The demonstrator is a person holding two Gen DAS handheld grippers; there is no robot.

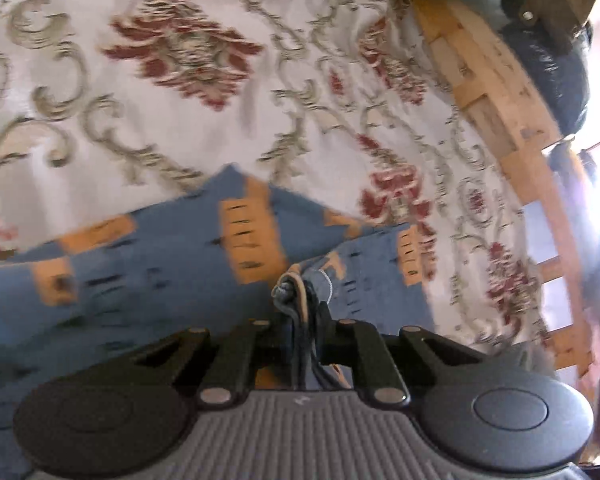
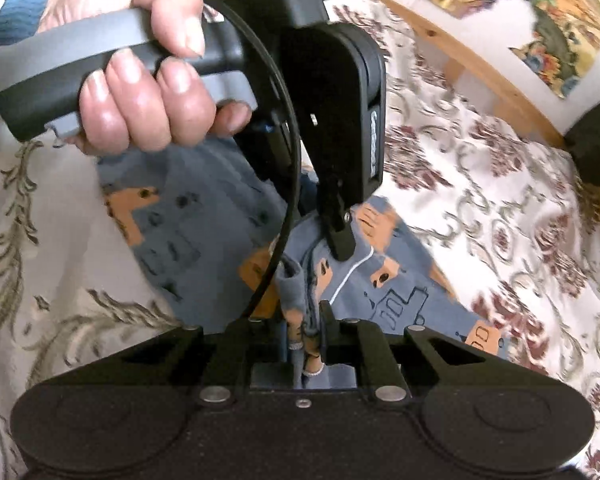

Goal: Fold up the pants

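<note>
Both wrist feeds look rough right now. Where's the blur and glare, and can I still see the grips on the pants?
Left wrist view: bedspread smeared by motion blur, strong window glare at the right edge; left gripper stays sharp, shut on the pants. Right wrist view: fisheye bends the wooden frame, mild blur; right gripper clearly pinches bunched fabric.

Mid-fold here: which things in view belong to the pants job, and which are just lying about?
In the job:
- blue patterned pants
- left claw, shut on the pants
- right claw, shut on the pants

Lying about:
- floral bedspread
- wooden bed frame
- dark bag
</note>
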